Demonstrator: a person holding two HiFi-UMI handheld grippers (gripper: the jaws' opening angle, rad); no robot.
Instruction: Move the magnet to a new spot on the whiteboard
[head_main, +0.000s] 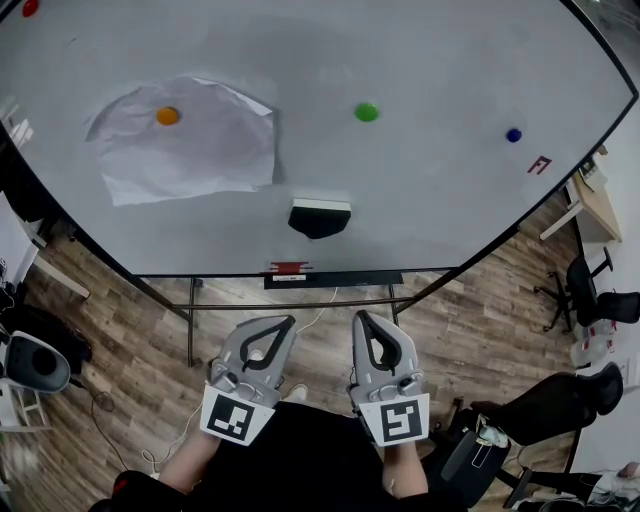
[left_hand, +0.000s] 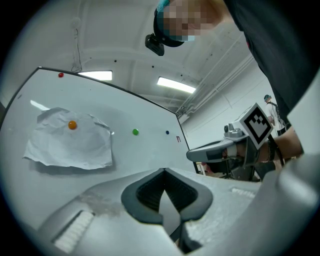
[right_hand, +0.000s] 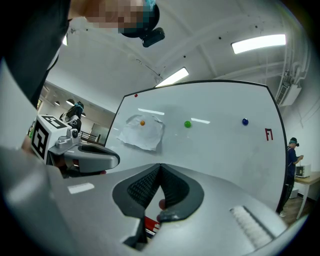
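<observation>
- Magnets, four, on the large white whiteboard; the frames do not show which one the task means.
  - Green round magnet: near the whiteboard's centre, on bare surface.
  - Orange round magnet: on the whiteboard's left part, pinning a crumpled white paper sheet against it.
  - Blue round magnet: on the whiteboard's right part, small, near a small red drawn mark.
  - Red round magnet: at the whiteboard's top left corner.
- Black-and-white block eraser: stuck to the whiteboard's lower middle, below the green round magnet.
- Red marker pen: lying on the narrow dark tray along the whiteboard's bottom edge.
- Left gripper: grey two-jaw tongs, held well back from the whiteboard and pointing toward it. The jaws are closed tip to tip with nothing between them.
- Right gripper: a matching pair just beside the left one, equally far from the whiteboard. Its jaws are fully together and hold nothing.
- Floor of wood-pattern planks: visible below the whiteboard.
</observation>
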